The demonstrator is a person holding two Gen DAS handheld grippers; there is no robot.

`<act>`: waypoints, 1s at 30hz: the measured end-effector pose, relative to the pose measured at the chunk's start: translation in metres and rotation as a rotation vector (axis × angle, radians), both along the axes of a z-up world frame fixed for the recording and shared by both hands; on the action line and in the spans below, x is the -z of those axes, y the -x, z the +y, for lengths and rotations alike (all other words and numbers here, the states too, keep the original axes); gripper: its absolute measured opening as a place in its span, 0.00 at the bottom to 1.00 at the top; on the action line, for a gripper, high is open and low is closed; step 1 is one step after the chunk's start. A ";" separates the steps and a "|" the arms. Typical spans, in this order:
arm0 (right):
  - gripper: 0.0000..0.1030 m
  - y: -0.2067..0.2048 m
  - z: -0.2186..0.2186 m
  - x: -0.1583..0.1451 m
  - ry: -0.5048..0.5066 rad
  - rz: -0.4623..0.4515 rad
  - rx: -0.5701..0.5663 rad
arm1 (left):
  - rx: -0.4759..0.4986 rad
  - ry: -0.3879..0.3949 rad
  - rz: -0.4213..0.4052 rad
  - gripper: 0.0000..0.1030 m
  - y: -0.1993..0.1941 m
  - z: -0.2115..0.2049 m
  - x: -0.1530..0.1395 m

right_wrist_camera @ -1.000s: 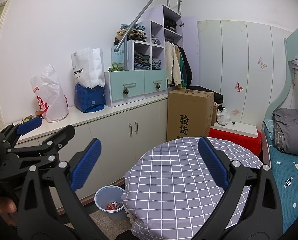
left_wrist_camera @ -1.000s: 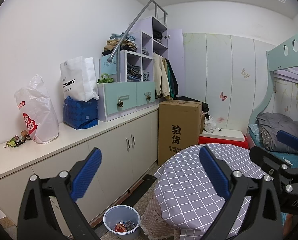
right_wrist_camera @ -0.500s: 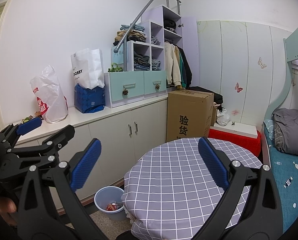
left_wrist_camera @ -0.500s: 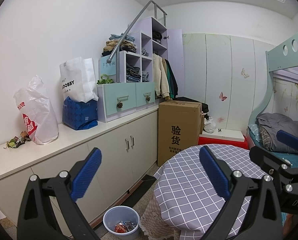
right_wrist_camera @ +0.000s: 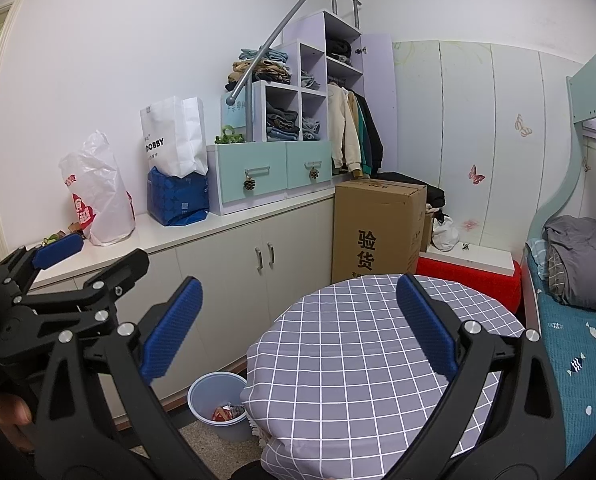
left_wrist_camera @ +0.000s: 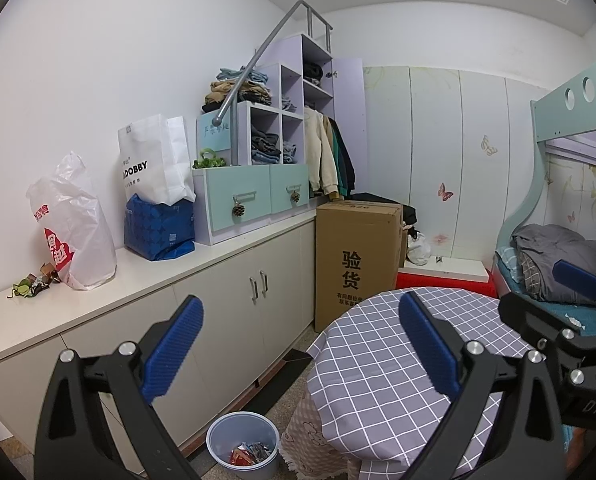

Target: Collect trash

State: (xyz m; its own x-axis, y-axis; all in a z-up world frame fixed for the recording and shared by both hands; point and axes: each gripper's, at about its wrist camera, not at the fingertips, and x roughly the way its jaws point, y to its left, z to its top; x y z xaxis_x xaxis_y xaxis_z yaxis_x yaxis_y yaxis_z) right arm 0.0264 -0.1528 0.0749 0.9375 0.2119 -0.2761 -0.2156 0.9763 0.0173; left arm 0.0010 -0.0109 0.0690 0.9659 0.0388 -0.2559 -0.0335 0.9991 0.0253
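- Setting: small bedroom; a white counter (left_wrist_camera: 146, 280) runs along the wall, with a round table (right_wrist_camera: 377, 344) under a checked cloth beside it.
- Left gripper (left_wrist_camera: 298, 348): jaws wide, empty, held above the floor between counter and table.
- Right gripper (right_wrist_camera: 294, 340): jaws wide, empty, over the table.
- Trash location: small scraps (left_wrist_camera: 30, 284) lie on the counter, just beside a white plastic bag (left_wrist_camera: 74, 228). A waste bin (left_wrist_camera: 244, 444) on the floor already holds wrappers.
- Step, as judged: search and approach; no item grasped.
- Next move requires: aim a gripper at the scraps and close on one piece.
- Limits: scrap type is unreadable; the right view largely hides them behind the left gripper; the bin bottom is cut off.
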 end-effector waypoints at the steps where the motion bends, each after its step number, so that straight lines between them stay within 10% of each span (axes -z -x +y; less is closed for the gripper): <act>1: 0.93 0.000 0.000 0.000 0.000 0.001 0.000 | 0.002 0.000 0.000 0.93 0.000 0.000 0.000; 30: 0.93 -0.008 -0.007 0.006 -0.011 0.019 0.024 | 0.033 -0.016 0.033 0.93 -0.013 0.011 0.007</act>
State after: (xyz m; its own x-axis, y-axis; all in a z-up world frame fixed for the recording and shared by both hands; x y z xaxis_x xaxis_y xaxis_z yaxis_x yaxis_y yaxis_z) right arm 0.0346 -0.1596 0.0690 0.9369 0.1921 -0.2921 -0.1913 0.9810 0.0315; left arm 0.0136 0.0001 0.0618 0.9579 0.0114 -0.2870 0.0006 0.9991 0.0417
